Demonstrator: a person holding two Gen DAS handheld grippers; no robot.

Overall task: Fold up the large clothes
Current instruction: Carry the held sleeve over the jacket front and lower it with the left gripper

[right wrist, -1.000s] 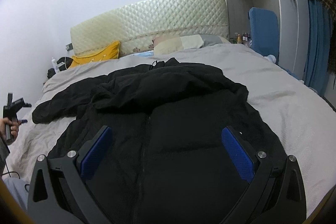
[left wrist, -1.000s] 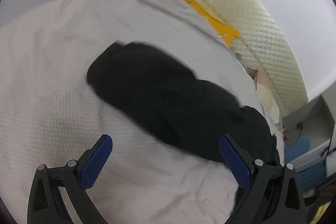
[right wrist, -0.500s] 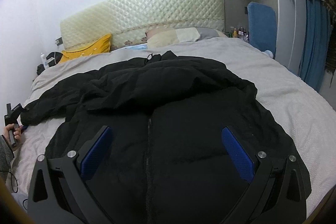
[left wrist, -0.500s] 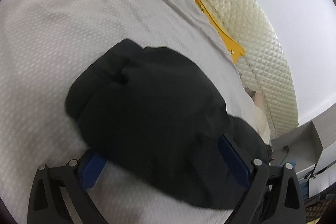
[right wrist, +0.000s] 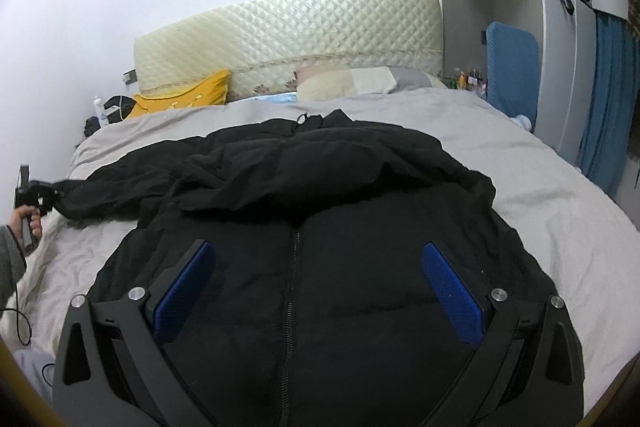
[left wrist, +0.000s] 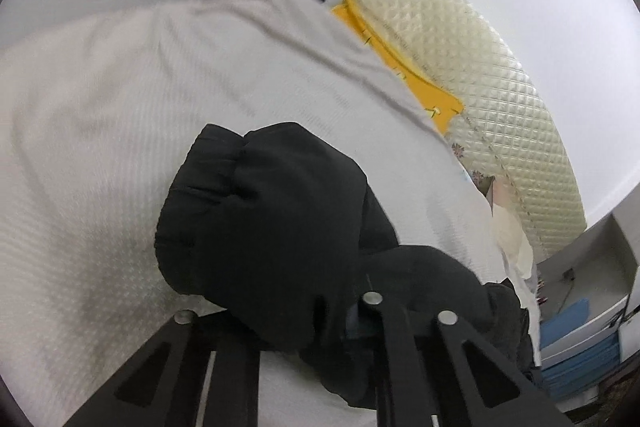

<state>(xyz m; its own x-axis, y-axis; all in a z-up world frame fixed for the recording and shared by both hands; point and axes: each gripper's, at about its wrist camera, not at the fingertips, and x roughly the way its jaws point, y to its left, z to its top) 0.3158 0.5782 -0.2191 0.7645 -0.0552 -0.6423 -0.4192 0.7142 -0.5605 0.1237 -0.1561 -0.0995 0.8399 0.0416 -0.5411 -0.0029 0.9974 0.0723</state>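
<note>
Folding has barely begun, by the look of it. Nearest, the right gripper (right wrist: 318, 289) hovers with its jaws apart over the zipped front of the black jacket (right wrist: 320, 247), which lies spread face-up on the grey bed (right wrist: 560, 195). No fold shows in the body. Further left, the left gripper (left wrist: 344, 323) is closing, its jaws clamped on the end of 1 sleeve (left wrist: 264, 219). Sleeves and body remain to fold. Beyond stand the pillows (right wrist: 360, 83) and the headboard (right wrist: 300, 27).
</note>
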